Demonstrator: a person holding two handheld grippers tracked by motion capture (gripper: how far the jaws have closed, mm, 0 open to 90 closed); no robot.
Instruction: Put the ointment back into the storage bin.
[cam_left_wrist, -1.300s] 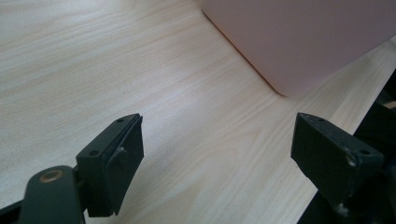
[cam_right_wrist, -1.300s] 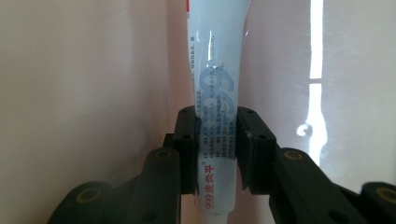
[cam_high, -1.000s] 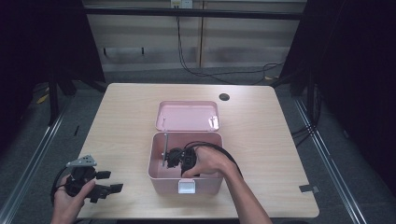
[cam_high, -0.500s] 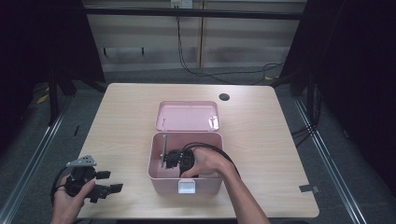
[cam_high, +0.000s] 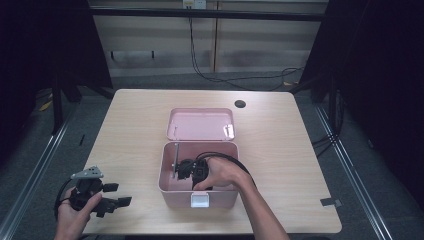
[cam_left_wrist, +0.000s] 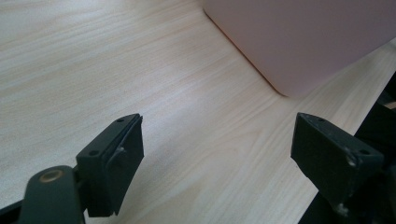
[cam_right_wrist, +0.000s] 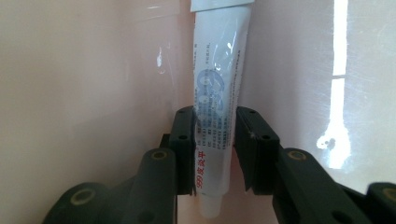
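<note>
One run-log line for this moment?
right tool: in pink box, jaws just opening around white tube | left tool: open over table, idle

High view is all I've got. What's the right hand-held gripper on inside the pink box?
Observer: A white tube with printed text sits between the jaws of the right hand-held gripper, nozzle end toward its camera, against the pink box interior.
Operator: Clamped?
Observer: Its jaws have just been opening; a thin gap shows beside one pad.
Operator: Left hand-held gripper holding anything?
Observer: No. The left hand-held gripper has its jaws wide apart, with bare table between them.
</note>
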